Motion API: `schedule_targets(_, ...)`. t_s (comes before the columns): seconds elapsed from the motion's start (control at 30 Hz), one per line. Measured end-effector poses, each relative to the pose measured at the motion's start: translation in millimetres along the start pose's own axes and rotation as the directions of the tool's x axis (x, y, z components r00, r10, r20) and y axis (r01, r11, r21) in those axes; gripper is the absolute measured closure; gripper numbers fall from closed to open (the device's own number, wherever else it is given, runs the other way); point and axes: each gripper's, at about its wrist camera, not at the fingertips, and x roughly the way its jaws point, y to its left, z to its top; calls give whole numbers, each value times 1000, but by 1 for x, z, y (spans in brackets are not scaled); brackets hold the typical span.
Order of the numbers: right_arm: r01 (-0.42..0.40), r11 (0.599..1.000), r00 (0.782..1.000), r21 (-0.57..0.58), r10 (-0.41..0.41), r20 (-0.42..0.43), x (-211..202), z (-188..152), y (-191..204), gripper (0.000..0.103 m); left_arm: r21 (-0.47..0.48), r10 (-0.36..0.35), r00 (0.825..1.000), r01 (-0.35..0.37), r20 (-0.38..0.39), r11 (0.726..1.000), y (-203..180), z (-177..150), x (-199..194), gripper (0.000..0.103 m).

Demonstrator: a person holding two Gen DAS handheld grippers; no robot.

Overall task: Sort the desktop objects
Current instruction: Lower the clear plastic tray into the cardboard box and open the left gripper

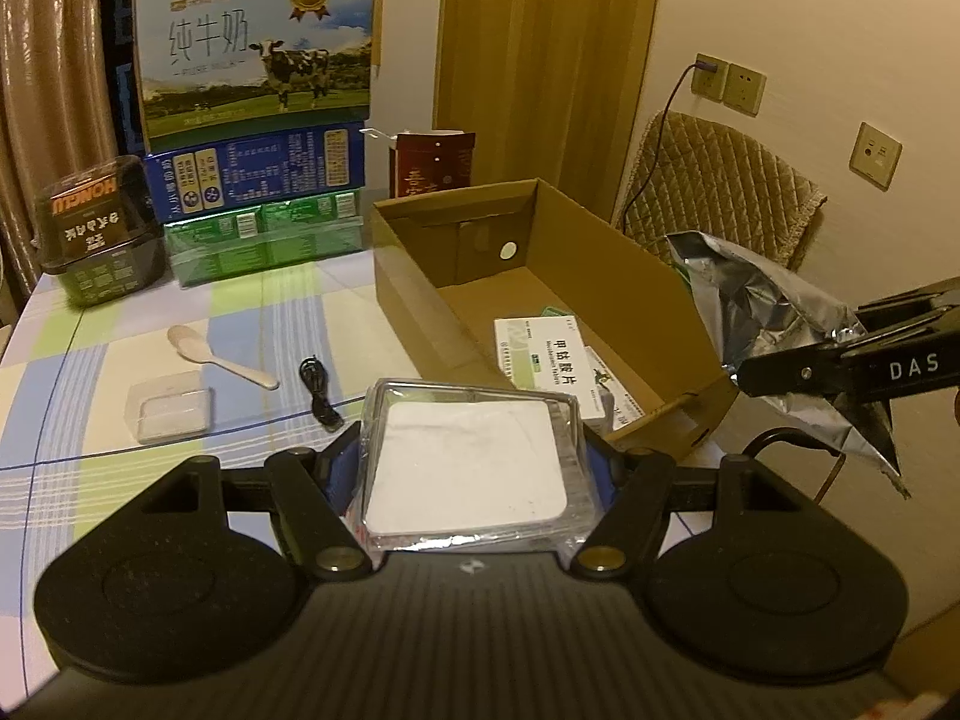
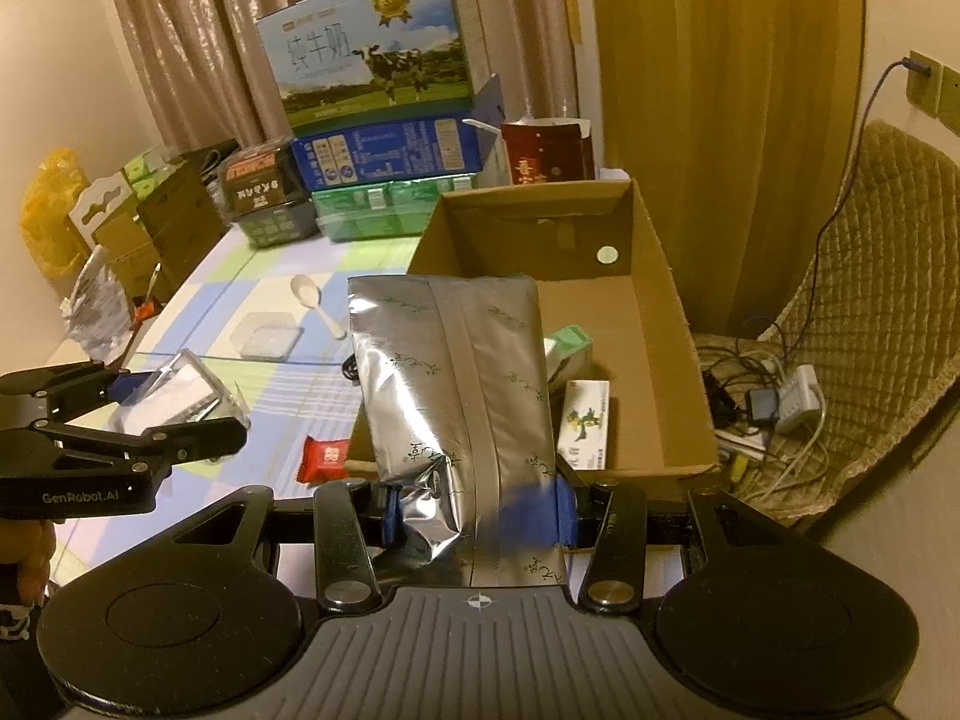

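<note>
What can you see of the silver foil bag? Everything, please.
The silver foil bag is a flat, crinkled metallic pouch with a taped centre seam and small dark printed characters scattered over it. It looks sealed and lightly filled. The right claw is shut on its lower end, blue pads pressing both sides, and holds it upright in the air in front of the open cardboard box. Nothing else touches it. From the left wrist view it shows as a rumpled, shiny sheet beside the box.

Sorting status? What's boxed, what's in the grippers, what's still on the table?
Done: two medicine cartons lie in the cardboard box.
In hand: left gripper is shut on a clear flat case; right gripper is shut on a silver foil bag, neither boxed yet.
Left: spoon, black cable, small clear container, red packet.
</note>
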Motion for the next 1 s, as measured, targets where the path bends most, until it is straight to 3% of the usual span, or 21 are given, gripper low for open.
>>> schedule_targets(0.57, 26, 999, 1000, 25, -27, 4, 4, 8, -25, 60, 19, -37, 999, 37, -11, 999, -18, 15, 21, 37)
schedule_targets(1.0, 29, 997, 999, 70, -31, 20, 22, 47, -52, 60, 38, -73, 997, 74, -12, 997, -23, 51, 55, 37)
